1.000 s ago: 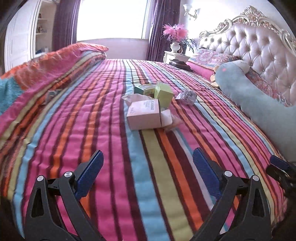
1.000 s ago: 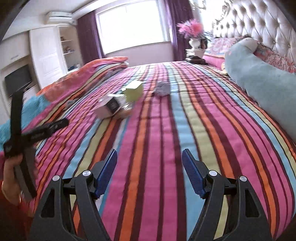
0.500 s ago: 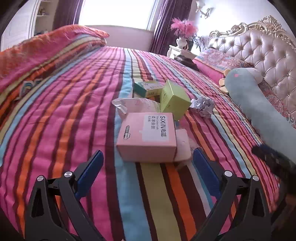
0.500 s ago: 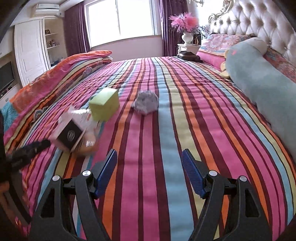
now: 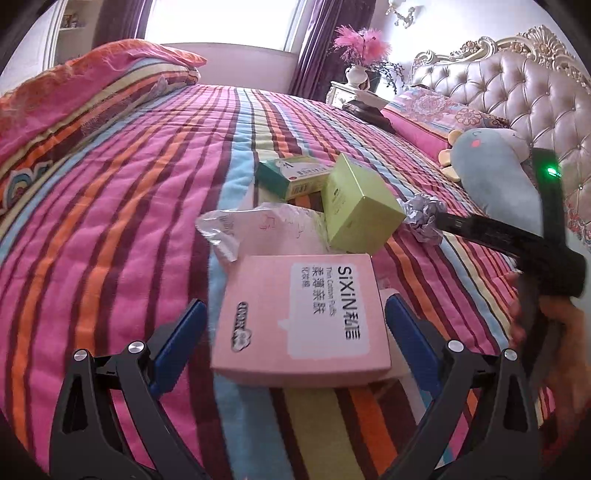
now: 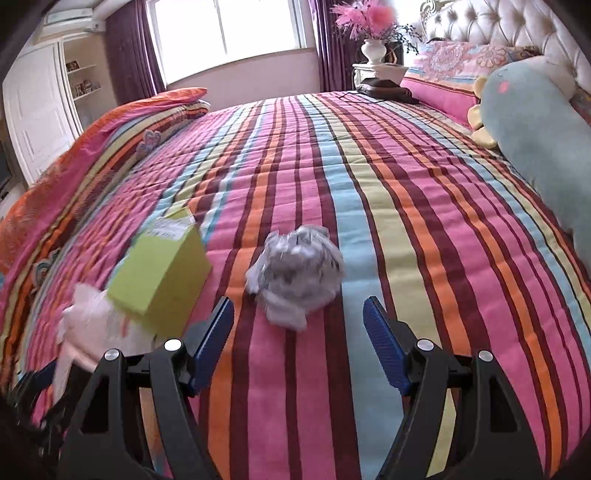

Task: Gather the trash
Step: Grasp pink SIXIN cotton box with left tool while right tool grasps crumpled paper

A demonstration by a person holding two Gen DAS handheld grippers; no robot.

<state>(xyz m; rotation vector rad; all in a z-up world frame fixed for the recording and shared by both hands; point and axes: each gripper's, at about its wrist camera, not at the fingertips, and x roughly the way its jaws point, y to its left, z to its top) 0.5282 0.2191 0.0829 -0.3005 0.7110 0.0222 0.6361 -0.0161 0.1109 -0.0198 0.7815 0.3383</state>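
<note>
Over on the left a folded quilt (image 5: pixel 92 85) is lying heaped along the far side of the striped bedspread (image 5: pixel 110 229), orange and pink like the rest of the bed. The left gripper (image 5: pixel 293 325) is hanging low over the cover with its blue-padded jaws spread apart, and the pink cotton-pad box (image 5: pixel 301 317) is sitting flat between them; I cannot see either pad touching the cardboard. Just behind that box a crumpled clear plastic wrapper (image 5: pixel 255 229) is lying on the stripes, and behind the wrapper a green and white carton (image 5: pixel 291 175) is resting flat. Leaning against the wrapper, just right of it, a lime-green box (image 5: pixel 360 212) is standing tilted on one edge. A little further right a ball of crumpled paper (image 5: pixel 423 216) is lying by itself, near the lime box but apart from it.

The right gripper (image 6: pixel 297 325) is pointing down at that paper ball (image 6: pixel 295 275), jaws released and standing either side of it, with the ball just ahead of the blue pads and nothing pinched. From its own side the lime-green box (image 6: pixel 160 273) is sitting to the left of the ball, partly resting on the wrapper (image 6: pixel 99 325). A hand (image 5: pixel 561 332) is gripping the black handle of that right tool at the edge of the left camera's view.

Along the right side a long grey-blue plush toy (image 6: pixel 535 125) is lying against a floral pillow (image 6: pixel 443 59) and the tufted headboard (image 5: pixel 498 88), and a vase of pink feathers (image 6: pixel 373 33) is standing on the nightstand beyond.
</note>
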